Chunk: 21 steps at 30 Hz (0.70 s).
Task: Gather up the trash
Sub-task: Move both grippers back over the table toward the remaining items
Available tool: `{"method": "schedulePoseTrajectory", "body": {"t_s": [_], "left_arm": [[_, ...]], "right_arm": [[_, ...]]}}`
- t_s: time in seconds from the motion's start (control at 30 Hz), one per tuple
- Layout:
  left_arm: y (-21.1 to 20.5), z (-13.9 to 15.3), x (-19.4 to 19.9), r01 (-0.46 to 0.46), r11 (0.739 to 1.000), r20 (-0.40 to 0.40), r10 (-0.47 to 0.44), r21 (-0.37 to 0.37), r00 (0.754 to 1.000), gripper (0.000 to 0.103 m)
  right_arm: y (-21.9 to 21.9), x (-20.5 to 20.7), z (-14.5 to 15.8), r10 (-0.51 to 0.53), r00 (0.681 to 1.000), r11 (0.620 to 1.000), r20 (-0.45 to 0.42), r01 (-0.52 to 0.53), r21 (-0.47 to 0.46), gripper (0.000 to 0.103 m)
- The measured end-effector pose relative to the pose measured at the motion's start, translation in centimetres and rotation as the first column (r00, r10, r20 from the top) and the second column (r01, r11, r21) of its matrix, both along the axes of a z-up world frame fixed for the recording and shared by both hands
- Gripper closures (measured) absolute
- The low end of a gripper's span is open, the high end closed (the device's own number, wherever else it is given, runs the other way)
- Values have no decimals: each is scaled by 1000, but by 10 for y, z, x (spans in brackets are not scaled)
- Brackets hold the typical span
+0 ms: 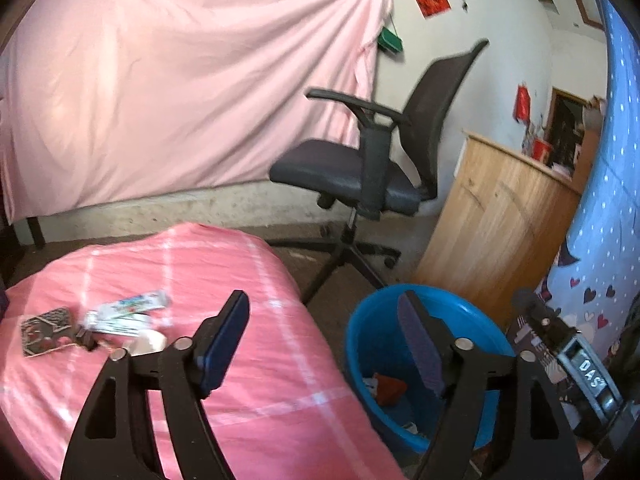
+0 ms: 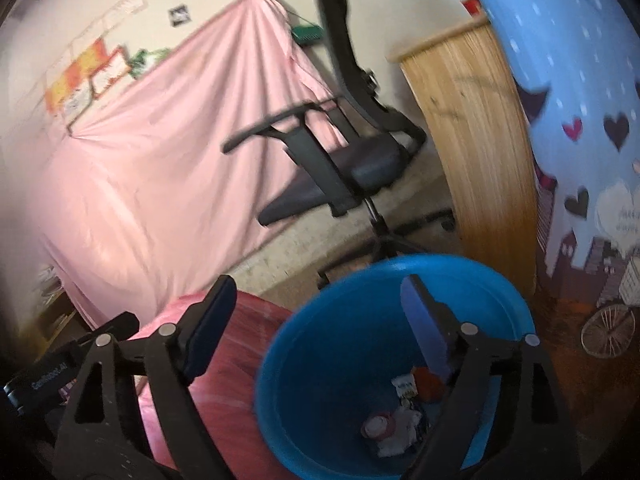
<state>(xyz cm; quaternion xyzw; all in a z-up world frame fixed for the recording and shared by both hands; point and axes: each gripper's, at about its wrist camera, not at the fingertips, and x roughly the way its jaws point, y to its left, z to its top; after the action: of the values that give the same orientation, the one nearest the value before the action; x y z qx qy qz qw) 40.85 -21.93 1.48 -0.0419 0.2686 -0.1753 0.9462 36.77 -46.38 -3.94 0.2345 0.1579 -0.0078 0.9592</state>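
Observation:
A blue bin [image 1: 372,344] stands on the floor beside a pink bed [image 1: 200,380]; it holds several pieces of trash [image 2: 400,412], among them a red wrapper [image 1: 390,388]. On the bed lie wrappers: a white tube-like pack [image 1: 128,310], a dark patterned packet [image 1: 44,330] and a small white piece [image 1: 150,342]. My left gripper [image 1: 322,336] is open and empty, over the bed's edge and the bin. My right gripper [image 2: 316,328] is open and empty above the bin [image 2: 320,360]. The right gripper's body [image 1: 576,360] shows in the left wrist view.
A black office chair [image 1: 360,168] stands behind the bin. A wooden cabinet [image 1: 492,224] is to its right. A pink sheet [image 1: 180,92] hangs on the far wall. A blue patterned cloth [image 2: 580,120] hangs at the right.

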Motion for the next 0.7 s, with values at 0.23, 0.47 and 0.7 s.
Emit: {"method": "schedulePoseTrajectory", "body": {"t_s": [0.23, 0.47, 0.7], "left_arm": [[55, 22, -30, -133, 990, 119, 139, -51, 983, 4], [106, 35, -62, -246, 969, 227, 247, -34, 942, 2], [155, 31, -94, -353, 935, 321, 345, -36, 882, 2]], "right_arm": [[34, -17, 29, 46, 988, 997, 147, -37, -62, 0], [86, -24, 45, 144, 962, 982, 234, -109, -156, 0], [143, -31, 57, 239, 924, 952, 298, -163, -260, 0]]}}
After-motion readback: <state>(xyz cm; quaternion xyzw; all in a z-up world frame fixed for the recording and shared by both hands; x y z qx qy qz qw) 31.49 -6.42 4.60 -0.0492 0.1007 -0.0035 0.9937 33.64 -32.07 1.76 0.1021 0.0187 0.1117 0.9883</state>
